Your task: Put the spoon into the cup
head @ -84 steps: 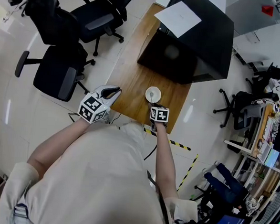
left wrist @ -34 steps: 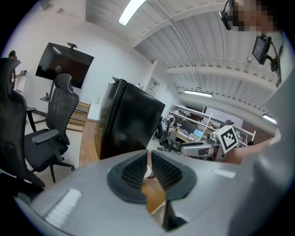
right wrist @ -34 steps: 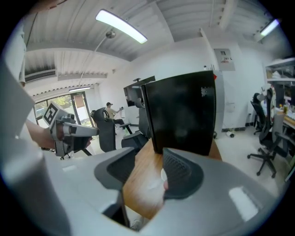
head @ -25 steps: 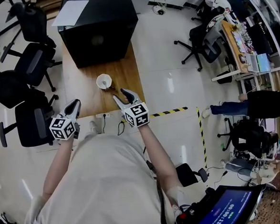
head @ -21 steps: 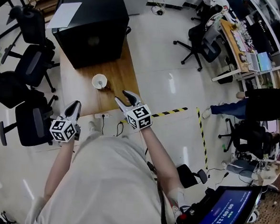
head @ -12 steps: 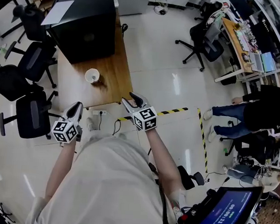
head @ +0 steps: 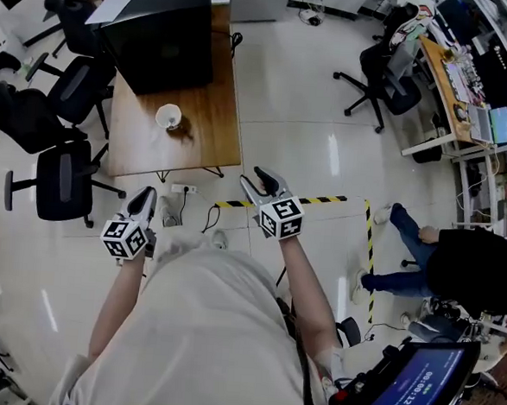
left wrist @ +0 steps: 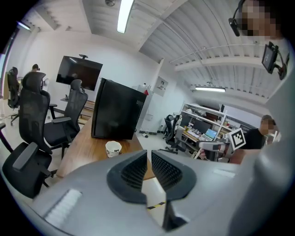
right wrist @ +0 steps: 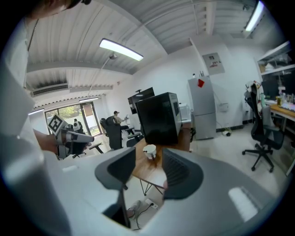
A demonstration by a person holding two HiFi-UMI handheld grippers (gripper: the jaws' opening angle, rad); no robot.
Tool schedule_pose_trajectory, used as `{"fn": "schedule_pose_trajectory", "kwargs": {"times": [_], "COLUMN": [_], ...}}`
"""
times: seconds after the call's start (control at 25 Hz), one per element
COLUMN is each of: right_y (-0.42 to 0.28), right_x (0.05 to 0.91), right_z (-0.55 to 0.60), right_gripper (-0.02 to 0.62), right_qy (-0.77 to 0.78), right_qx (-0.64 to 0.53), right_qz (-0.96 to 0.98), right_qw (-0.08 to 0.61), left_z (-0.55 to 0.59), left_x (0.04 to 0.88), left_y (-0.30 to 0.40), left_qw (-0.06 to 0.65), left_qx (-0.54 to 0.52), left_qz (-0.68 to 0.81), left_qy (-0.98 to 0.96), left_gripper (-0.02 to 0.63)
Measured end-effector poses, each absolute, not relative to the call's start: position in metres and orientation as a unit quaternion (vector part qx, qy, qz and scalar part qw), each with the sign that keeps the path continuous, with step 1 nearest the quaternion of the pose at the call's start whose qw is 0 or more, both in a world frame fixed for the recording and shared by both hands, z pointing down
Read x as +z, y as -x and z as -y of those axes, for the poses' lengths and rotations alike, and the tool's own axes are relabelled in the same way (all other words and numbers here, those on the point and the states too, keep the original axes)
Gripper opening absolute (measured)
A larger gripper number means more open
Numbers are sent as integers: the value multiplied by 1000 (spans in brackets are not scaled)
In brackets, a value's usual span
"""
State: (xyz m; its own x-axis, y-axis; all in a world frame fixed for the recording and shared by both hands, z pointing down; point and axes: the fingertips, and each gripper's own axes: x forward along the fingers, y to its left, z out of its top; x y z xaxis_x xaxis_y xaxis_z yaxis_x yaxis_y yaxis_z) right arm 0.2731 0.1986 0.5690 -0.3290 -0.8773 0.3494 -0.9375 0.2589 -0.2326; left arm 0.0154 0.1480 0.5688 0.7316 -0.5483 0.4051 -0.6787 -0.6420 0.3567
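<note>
Cup (head: 168, 116) is what we find first: white, upright, standing on the wooden desk (head: 179, 153) near its middle, in front of a large black box (head: 161, 35) that fills the far end of the desk. A sheet of paper (head: 116, 4) lies on top of the box. Just beside the cup there is a small dark patch (head: 180, 130) on the wood, too small for us to name. We cannot make out the spoon in any view, neither in the cup nor on the desk.

We hold both tools over the pale floor (head: 287, 96), off the near edge of the desk and well apart from the cup. The left tool (head: 146, 195) has its jaws brought together, with only a thin slit between the ribbed pads and nothing in it. In the left gripper view (left wrist: 148, 154) the cup (left wrist: 113, 148) sits far off to the left of the jaws. The right tool (head: 259, 178) has its jaws apart and empty. In the right gripper view (right wrist: 148, 157) we see the cup (right wrist: 149, 150) and the black box (right wrist: 159, 117) through the gap, at a distance.

Black office chairs (head: 60, 179) stand to the left of the desk. A strip of yellow and black tape (head: 323, 199) runs across the floor beside the right tool, and a person in a dark top (head: 474, 269) is at the right edge of the head view.
</note>
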Motion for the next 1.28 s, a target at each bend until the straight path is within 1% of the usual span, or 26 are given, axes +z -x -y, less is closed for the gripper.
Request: {"fn": "schedule_pose_trajectory", "kwargs": {"times": [0.32, 0.6, 1.0, 1.16, 1.28], "right_y": [-293, -281, -227, -211, -191], "right_x": [585, 602, 615, 609, 599], "right_z": [-223, -231, -224, -216, -213], "right_gripper": [179, 170, 170, 173, 176], "right_qy": [-581, -586, -595, -622, -628], "right_qx": [218, 252, 250, 227, 212], "right_qz": [783, 769, 760, 744, 743], "right_qw": [50, 23, 70, 91, 93], "left_z": [-178, -186, -187, -180, -171], "left_x": [560, 552, 560, 567, 571], "left_y": [2, 22, 50, 74, 98], "left_qw": [236, 238, 259, 271, 272], "left_qx": [146, 159, 138, 129, 129], "left_qz": [376, 387, 382, 376, 374], "left_qy": [-884, -877, -877, -877, -877], "left_gripper": [6, 6, 6, 6, 6]}}
